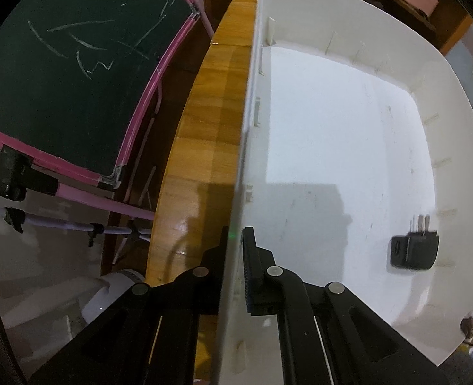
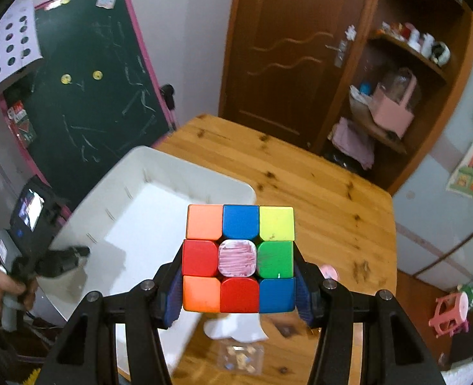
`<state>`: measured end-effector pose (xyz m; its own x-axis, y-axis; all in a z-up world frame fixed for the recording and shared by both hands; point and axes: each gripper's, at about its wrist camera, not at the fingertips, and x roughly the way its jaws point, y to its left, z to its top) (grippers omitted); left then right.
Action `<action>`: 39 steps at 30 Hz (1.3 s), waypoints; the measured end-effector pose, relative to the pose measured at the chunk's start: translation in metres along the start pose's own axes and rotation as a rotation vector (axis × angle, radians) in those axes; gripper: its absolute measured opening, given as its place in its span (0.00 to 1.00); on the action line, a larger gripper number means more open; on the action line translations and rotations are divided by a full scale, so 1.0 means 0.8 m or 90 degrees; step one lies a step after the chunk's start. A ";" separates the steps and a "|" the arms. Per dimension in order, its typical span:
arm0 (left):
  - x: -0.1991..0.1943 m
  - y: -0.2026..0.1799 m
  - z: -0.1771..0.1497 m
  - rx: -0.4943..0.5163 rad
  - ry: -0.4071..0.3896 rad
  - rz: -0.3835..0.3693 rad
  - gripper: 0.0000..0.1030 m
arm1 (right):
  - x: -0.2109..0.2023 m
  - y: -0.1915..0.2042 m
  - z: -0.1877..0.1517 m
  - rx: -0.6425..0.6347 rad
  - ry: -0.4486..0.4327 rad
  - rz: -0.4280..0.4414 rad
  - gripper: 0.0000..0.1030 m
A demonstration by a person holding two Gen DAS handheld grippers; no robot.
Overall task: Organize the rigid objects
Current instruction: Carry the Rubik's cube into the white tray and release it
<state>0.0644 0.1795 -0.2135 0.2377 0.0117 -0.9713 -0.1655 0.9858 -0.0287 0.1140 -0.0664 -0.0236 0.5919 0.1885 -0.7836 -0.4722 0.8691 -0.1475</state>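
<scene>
Clamped between our right gripper's (image 2: 238, 284) pads, the puzzle cube (image 2: 239, 258) hangs above the wooden table (image 2: 316, 192), while our left gripper (image 1: 235, 256) pinches the white bin's (image 1: 348, 147) wall, so next we carry it over and release inside.

Home room: wooden table (image 2: 316, 186), chalkboard (image 2: 92, 96), panelled door (image 2: 284, 48), cluttered shelf (image 2: 397, 96), toys.
</scene>
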 end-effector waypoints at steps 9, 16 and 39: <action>0.002 0.004 -0.007 -0.004 0.000 -0.004 0.05 | 0.048 0.044 0.036 -0.019 0.005 0.022 0.54; 0.001 0.009 -0.008 -0.016 -0.011 -0.016 0.05 | 0.102 0.075 0.041 -0.036 0.041 0.026 0.54; 0.003 0.010 -0.010 -0.021 -0.015 -0.019 0.06 | 0.246 0.094 0.019 -0.039 0.210 0.029 0.56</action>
<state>0.0562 0.1863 -0.2181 0.2659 -0.0128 -0.9639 -0.1895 0.9797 -0.0653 0.2051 0.0434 -0.1796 0.3315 0.0598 -0.9416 -0.5371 0.8324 -0.1362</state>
